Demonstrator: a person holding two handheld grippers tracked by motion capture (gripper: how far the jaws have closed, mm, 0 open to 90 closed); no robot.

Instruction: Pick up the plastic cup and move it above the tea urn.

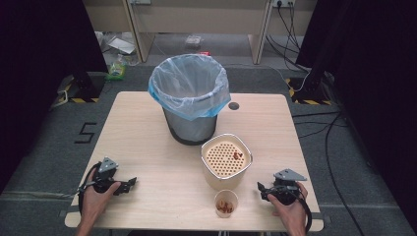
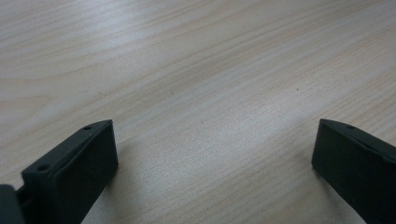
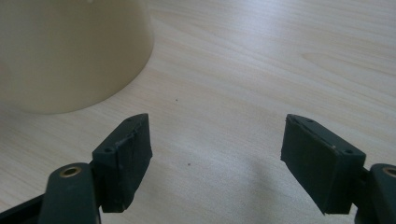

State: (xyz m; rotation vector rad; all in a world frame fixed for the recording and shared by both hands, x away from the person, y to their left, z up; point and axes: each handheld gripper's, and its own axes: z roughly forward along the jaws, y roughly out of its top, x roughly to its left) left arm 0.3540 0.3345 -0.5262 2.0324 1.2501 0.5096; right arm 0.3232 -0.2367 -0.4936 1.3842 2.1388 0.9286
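A pale wooden table (image 1: pixel 147 147) is carrying a lined bin (image 1: pixel 189 96), a cream strainer container (image 1: pixel 226 164) and a small cup (image 1: pixel 226 203) of scraps near the front edge. The left gripper (image 1: pixel 129 185) and right gripper (image 1: pixel 260 189) are both resting with jaws spread wide, gripping nothing. Nothing looks begun yet: the scraps are sitting in cup and strainer, waiting to be tipped out, I'd guess.

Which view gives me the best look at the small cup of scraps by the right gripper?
The high view: the small cup shows whole, with brown scraps inside, in front of the cream strainer container. The right gripper view catches a blurred cream wall, possibly the cup's.
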